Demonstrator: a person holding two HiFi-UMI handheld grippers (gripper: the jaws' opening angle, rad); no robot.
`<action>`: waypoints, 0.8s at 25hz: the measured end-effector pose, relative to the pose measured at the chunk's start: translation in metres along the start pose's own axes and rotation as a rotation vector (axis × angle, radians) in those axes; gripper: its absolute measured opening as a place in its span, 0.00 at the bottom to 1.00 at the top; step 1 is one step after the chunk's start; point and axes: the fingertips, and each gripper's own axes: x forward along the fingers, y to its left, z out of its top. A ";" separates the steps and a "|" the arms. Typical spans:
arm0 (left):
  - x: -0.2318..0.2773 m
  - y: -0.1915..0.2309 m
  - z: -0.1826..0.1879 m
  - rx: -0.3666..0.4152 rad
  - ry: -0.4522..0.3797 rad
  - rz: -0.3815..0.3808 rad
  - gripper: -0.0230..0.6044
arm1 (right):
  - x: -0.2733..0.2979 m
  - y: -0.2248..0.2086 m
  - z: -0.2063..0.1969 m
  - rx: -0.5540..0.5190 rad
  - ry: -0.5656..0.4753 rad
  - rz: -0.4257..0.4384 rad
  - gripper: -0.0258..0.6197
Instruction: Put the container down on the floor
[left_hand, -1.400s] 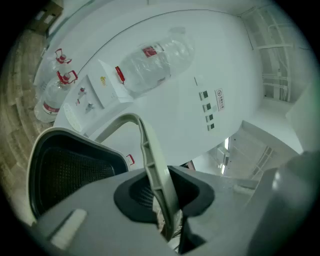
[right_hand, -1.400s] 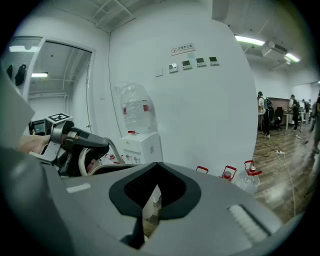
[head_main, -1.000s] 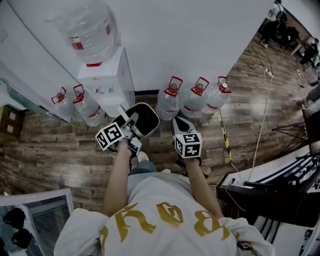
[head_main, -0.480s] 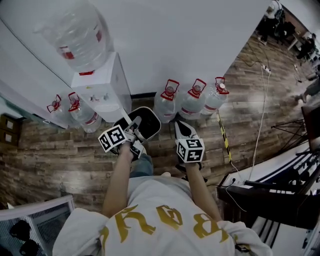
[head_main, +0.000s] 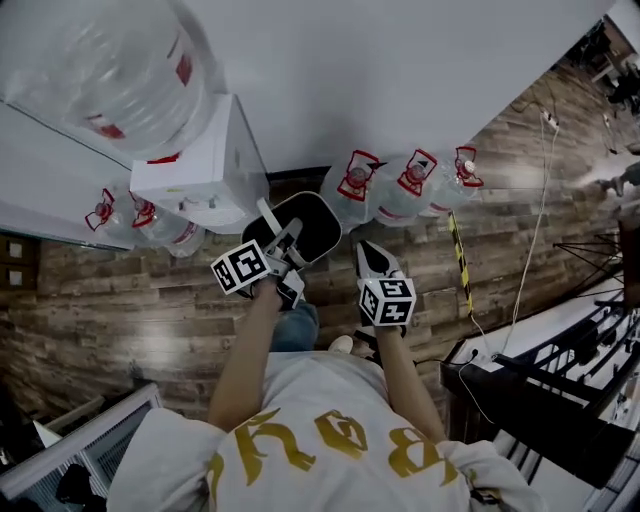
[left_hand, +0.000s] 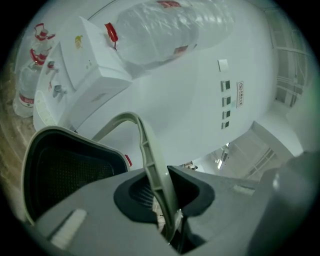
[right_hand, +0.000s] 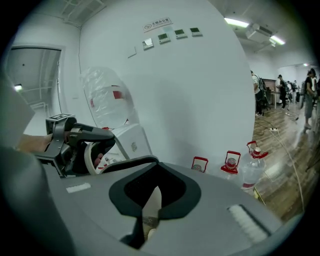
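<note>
Starting at the far left, two red-capped water jugs (head_main: 150, 225) are on the wood floor (head_main: 130, 300), tucked against the wall beside a white water dispenser (head_main: 200, 170) with a big clear bottle (head_main: 120, 70) upside down on top.

Right in front of the dispenser is the container (head_main: 300, 222), a black bin with a pale rim. It's up in the air rather than on the floor, hanging by its pale handle (left_hand: 150, 165). The left gripper (head_main: 285, 245) is clamped tight on that handle. In the left gripper view the handle runs straight through the slot between the jaws.

Next over, the right gripper (head_main: 372, 255) sits just beside the container and a bit nearer the person, not touching it as far as I can see. Its jaws are pressed together, and I can't make out anything between them.

Further right, three more red-capped jugs (head_main: 400, 190) stand in a row along the wall. A thin cable (head_main: 530, 250) trails across the floor past them, and there's a dark rack (head_main: 540, 400) in the lower right corner.
</note>
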 end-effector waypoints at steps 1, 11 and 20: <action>0.009 0.004 0.009 -0.001 0.004 -0.003 0.13 | 0.011 0.001 0.002 0.005 0.007 0.001 0.08; 0.069 0.049 0.070 -0.010 0.041 -0.008 0.13 | 0.086 -0.011 0.031 0.022 0.034 -0.058 0.08; 0.102 0.070 0.087 -0.040 0.068 0.006 0.13 | 0.106 -0.040 0.064 0.075 -0.006 -0.119 0.08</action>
